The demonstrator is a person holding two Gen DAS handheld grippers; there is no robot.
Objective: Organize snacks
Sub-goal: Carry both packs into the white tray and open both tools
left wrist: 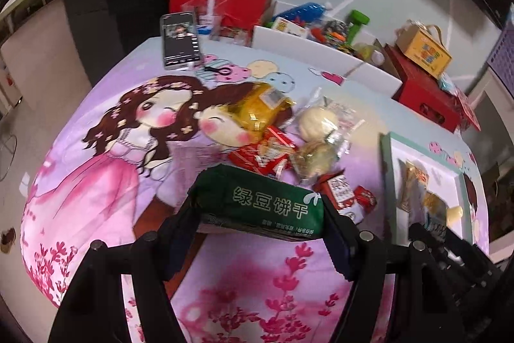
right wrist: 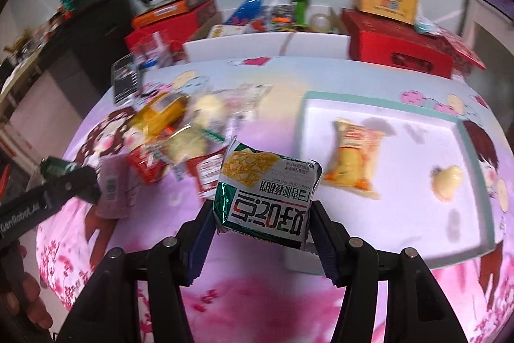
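Observation:
My left gripper (left wrist: 260, 214) is shut on a dark green biscuit pack (left wrist: 260, 201), lifted above the cartoon-print cloth (left wrist: 106, 169). Beyond it lies a pile of snacks: a yellow bag (left wrist: 260, 111), red packets (left wrist: 266, 153) and clear-wrapped buns (left wrist: 316, 130). My right gripper (right wrist: 261, 224) is shut on a green-and-white cracker pack (right wrist: 266, 198), held just left of the white tray (right wrist: 417, 214). On the tray lie an orange snack bag (right wrist: 353, 156) and a small yellow sweet (right wrist: 446, 179). The left gripper (right wrist: 64, 182) with its green pack shows at the left of the right wrist view.
A phone (left wrist: 180, 40) lies at the cloth's far left corner. Behind the table stand red boxes (left wrist: 221, 2), a white bin of toys (left wrist: 321, 40) and a yellow carton (left wrist: 424, 47) on a red crate (left wrist: 427, 95). A hand (right wrist: 22, 301) shows at lower left.

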